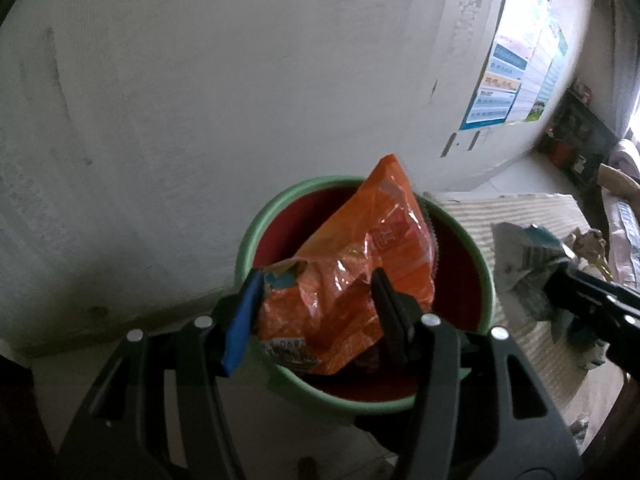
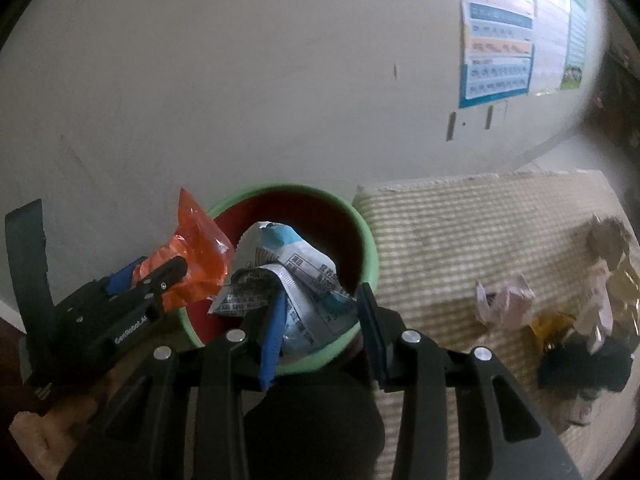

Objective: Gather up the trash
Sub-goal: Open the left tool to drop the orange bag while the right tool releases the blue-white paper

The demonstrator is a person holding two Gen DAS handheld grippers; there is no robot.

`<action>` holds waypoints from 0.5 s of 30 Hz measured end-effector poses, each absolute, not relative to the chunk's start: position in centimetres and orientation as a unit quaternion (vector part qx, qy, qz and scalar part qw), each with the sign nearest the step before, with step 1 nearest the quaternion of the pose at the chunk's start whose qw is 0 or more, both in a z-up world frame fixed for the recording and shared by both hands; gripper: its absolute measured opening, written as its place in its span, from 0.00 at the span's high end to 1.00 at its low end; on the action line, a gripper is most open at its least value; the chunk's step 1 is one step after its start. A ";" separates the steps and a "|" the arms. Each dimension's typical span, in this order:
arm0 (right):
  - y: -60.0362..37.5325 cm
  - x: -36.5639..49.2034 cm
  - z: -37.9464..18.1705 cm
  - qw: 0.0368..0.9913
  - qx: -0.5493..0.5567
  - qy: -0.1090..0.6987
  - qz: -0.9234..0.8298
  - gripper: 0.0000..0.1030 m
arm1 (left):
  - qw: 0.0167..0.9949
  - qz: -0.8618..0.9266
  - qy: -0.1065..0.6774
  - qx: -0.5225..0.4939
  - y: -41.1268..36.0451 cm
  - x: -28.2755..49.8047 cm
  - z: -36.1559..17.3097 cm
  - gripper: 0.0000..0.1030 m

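Observation:
A round bin (image 1: 248, 240) with a green rim and a red inside stands on the floor against the wall. My left gripper (image 1: 316, 280) is shut on a crumpled orange snack wrapper (image 1: 360, 240), which hangs over the bin's mouth. In the right wrist view, my right gripper (image 2: 320, 294) is shut on a crumpled silver and blue wrapper (image 2: 304, 268) above the near side of the bin (image 2: 370, 248). There, the left gripper (image 2: 160, 272) with the orange wrapper (image 2: 200, 248) sits at the bin's left rim. The left wrist view shows the silver wrapper (image 1: 520, 264) just right of the bin.
A striped woven mat (image 2: 460, 232) lies right of the bin. Several loose scraps lie on it, among them a pale crumpled paper (image 2: 504, 304) and a dark and yellow heap (image 2: 568, 344). A white wall rises right behind the bin, with a poster (image 2: 496, 32) on it.

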State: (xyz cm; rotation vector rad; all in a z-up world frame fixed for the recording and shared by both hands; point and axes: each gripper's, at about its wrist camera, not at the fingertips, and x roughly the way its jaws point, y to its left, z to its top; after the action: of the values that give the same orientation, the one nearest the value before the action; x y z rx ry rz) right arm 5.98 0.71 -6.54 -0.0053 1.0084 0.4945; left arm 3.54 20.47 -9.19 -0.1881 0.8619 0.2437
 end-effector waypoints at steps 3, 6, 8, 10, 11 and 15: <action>1.4 6.4 -6.8 0.847 -0.017 0.477 0.235 0.65 | 0.896 0.123 0.418 -0.089 20.7 3.7 -9.4 0.48; 1.8 7.0 -7.0 0.846 -0.024 0.478 0.235 0.65 | 0.894 0.126 0.421 -0.088 20.9 4.0 -9.7 0.48; 2.1 7.3 -7.1 0.846 -0.028 0.477 0.236 0.65 | 0.894 0.127 0.421 -0.087 21.0 4.2 -9.8 0.48; 2.5 7.5 -7.2 0.845 -0.032 0.477 0.240 0.65 | 0.894 0.130 0.421 -0.085 21.0 4.5 -9.8 0.47; 2.6 7.5 -7.2 0.845 -0.033 0.476 0.242 0.65 | 0.894 0.131 0.421 -0.085 21.1 4.4 -9.9 0.46; 3.0 7.5 -7.4 0.841 -0.035 0.477 0.253 0.60 | 0.893 0.137 0.421 -0.086 21.3 4.7 -10.0 0.43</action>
State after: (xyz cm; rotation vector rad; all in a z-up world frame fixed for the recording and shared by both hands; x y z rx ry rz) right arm 7.53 3.01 -7.39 -0.0748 1.0092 0.5353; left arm 4.72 21.34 -10.02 -0.1783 0.8733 0.2847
